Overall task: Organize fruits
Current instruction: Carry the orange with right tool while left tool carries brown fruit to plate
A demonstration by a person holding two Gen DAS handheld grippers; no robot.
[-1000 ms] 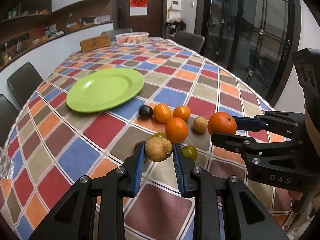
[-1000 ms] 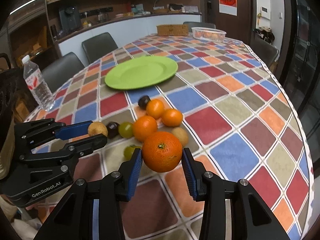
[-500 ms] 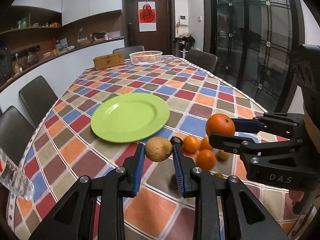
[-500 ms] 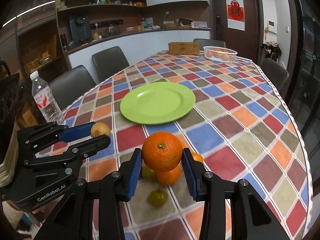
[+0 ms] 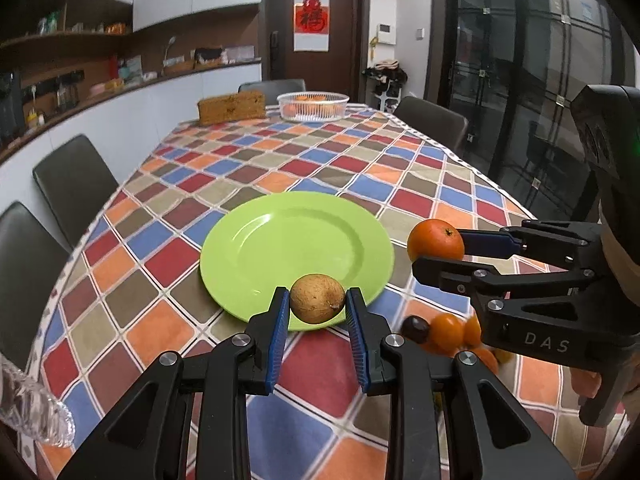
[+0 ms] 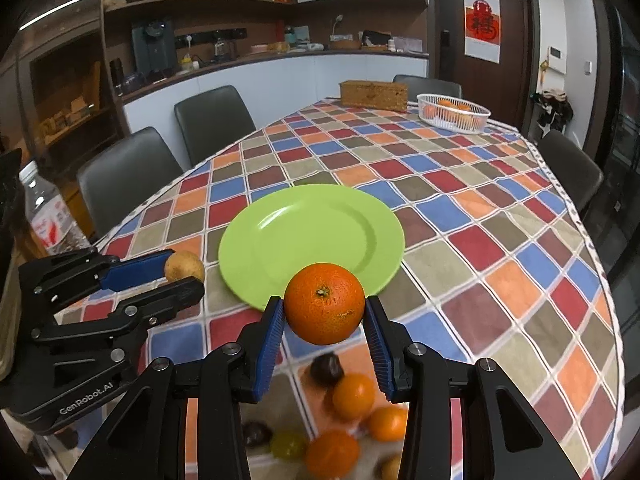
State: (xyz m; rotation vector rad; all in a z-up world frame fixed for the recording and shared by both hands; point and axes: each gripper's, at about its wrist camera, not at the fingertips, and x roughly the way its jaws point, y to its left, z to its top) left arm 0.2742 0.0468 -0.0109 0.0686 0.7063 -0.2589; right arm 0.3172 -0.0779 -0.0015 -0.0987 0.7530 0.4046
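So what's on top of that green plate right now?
Nothing lies on the plate: its green face shows bare. Its near edge is hidden behind the held orange in one view and the brown fruit in the other.

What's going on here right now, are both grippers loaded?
Yes. The left gripper is clamped on a brown round fruit, and the right gripper on an orange. Both are held above the near edge of the empty green plate. The other fruits lie loose on the checked tablecloth, nearer than the plate.
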